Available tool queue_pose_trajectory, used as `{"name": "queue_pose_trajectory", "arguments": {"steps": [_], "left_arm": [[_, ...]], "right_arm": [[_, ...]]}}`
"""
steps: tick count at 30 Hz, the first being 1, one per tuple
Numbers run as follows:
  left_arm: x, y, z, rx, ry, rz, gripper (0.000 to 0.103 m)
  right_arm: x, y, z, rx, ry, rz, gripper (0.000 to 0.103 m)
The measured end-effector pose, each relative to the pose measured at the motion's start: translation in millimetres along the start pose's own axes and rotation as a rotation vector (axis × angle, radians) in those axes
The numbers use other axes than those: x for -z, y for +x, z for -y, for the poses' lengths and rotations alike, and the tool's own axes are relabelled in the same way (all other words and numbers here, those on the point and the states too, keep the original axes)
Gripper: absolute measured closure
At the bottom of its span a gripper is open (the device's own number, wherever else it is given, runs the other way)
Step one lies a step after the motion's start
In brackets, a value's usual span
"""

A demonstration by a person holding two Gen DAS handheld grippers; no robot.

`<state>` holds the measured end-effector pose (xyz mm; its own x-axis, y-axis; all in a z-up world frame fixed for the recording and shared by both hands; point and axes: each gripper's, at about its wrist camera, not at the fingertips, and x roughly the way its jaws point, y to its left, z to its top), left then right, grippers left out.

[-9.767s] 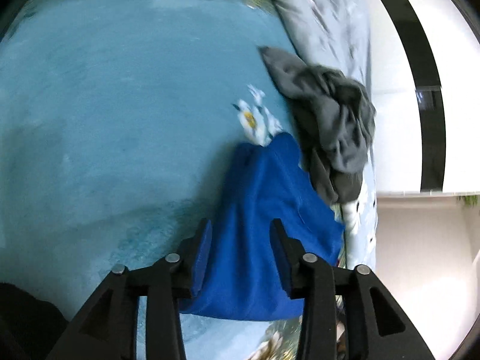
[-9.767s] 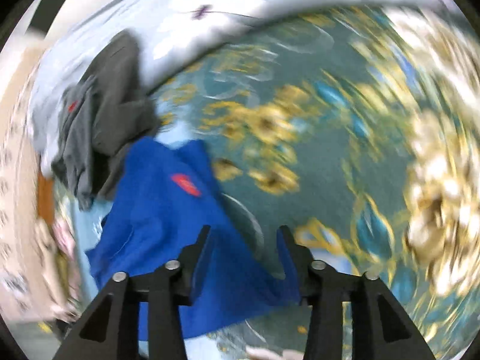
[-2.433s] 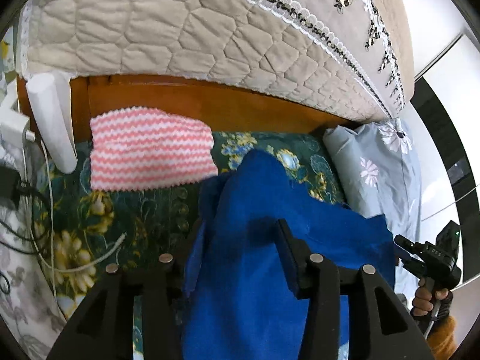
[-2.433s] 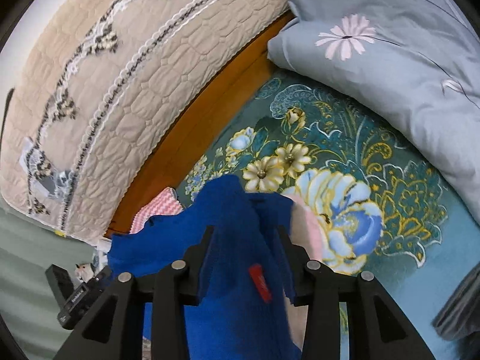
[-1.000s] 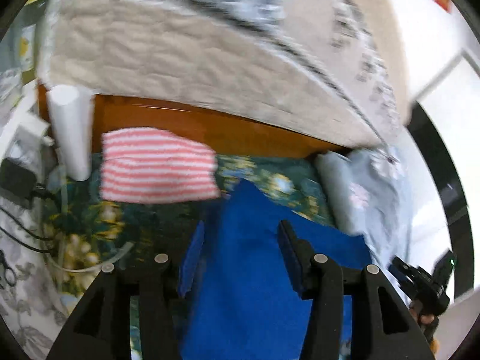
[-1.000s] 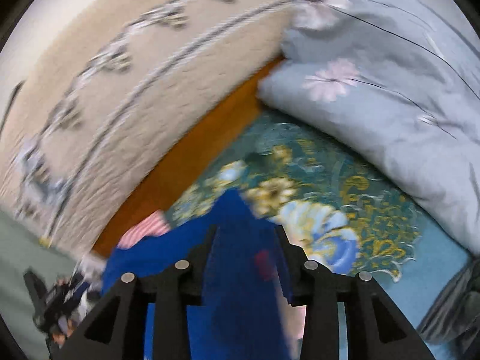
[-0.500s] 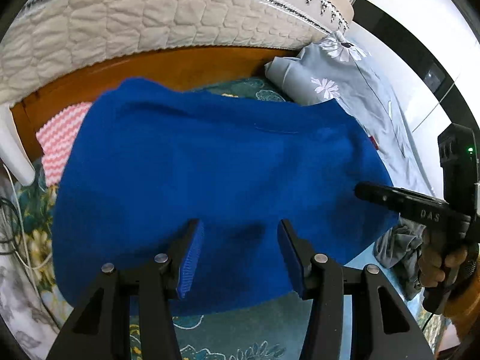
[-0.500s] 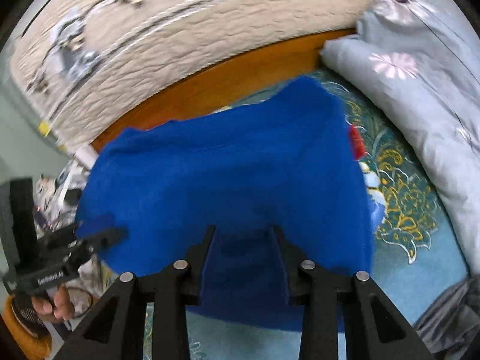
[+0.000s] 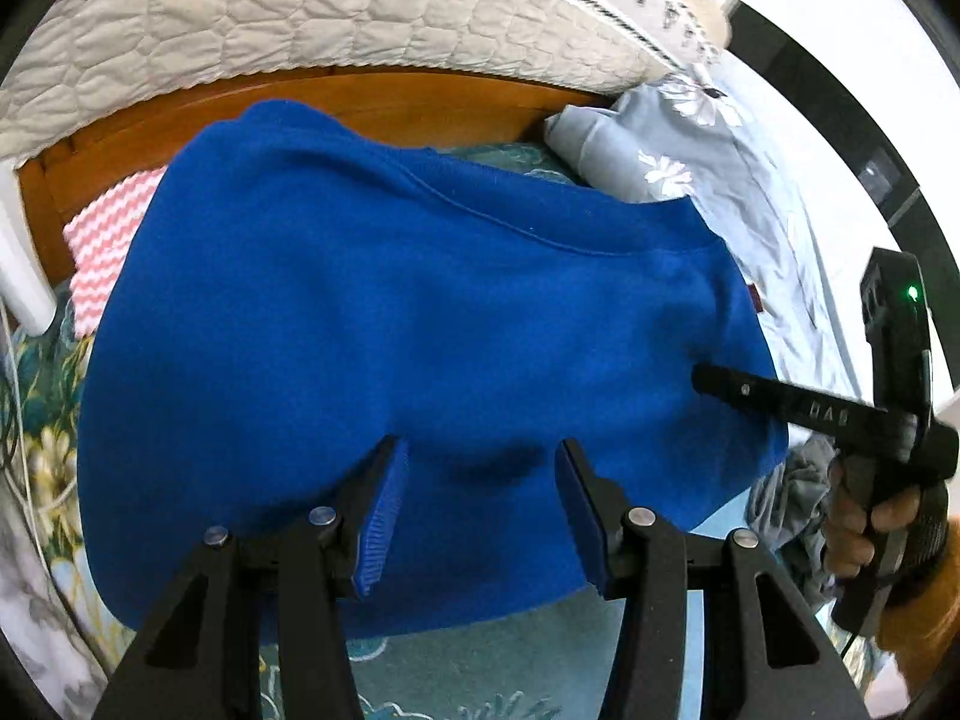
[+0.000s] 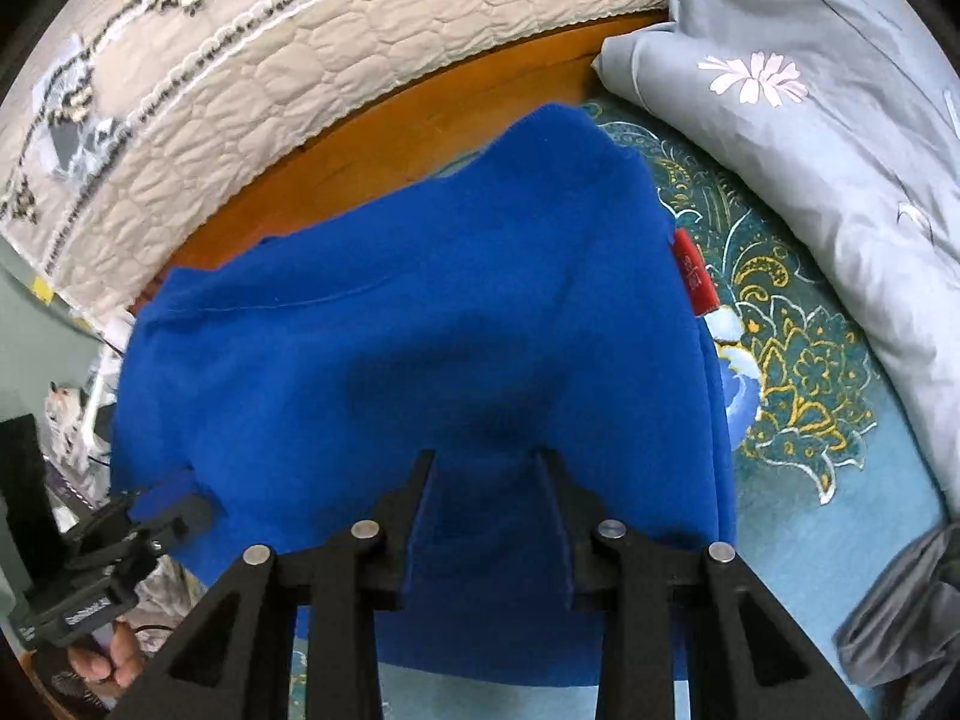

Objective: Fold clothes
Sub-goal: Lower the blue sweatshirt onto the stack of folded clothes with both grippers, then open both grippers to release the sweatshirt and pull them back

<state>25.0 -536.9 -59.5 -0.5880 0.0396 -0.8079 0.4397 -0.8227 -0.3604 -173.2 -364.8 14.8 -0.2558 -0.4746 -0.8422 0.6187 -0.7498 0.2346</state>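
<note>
While the blue sweater (image 9: 420, 330) is held up over the bed (image 10: 798, 420), stretched wide, its left edge is pinched by the left claw (image 9: 480, 480) and its right edge by the right claw (image 10: 486, 480). No fold is seen; the gray clothes (image 10: 900, 612) lie crumpled.

Both wrist views sat close behind their own fingers, low over the bed (image 9: 510, 678), and faced its head end with the wooden headboard (image 10: 372, 132). The left view looked from the left side and the right from the right. They shared the blue garment (image 9: 420, 324) and the grey floral pillow (image 10: 810, 90); each caught the other gripper at its frame edge.
</note>
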Motion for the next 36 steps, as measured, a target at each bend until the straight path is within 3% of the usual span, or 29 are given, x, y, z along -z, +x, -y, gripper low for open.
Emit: {"name": "queue_pose_trajectory", "arguments": {"steps": [3,5,9,19,24,30,36], "left_arm": [[1,-8,6,-0.036,-0.054,-0.011,0.049],[5,-21,12,-0.025,-0.061,0.014,0.041],[17,-42,32,0.000,-0.060,0.062,0.040],[71,-38,88,0.058,-0.139,0.040,0.035],[96,-36,103,0.073,-0.192,0.014,0.034],[125,-34,119,0.087,-0.245,-0.015,0.030],[134,-47,127,0.000,-0.178,-0.029,0.024]], "right_arm": [[1,-7,-1,0.006,-0.002,0.006,0.066],[2,-11,-2,0.011,-0.004,0.009,0.065],[14,-31,5,0.044,-0.046,0.017,0.065],[78,-55,62,0.073,0.092,-0.103,0.064],[105,-59,64,0.078,0.081,-0.141,0.058],[119,-72,58,0.124,0.023,-0.116,0.049],[124,-82,61,0.144,0.023,-0.093,0.035]]}}
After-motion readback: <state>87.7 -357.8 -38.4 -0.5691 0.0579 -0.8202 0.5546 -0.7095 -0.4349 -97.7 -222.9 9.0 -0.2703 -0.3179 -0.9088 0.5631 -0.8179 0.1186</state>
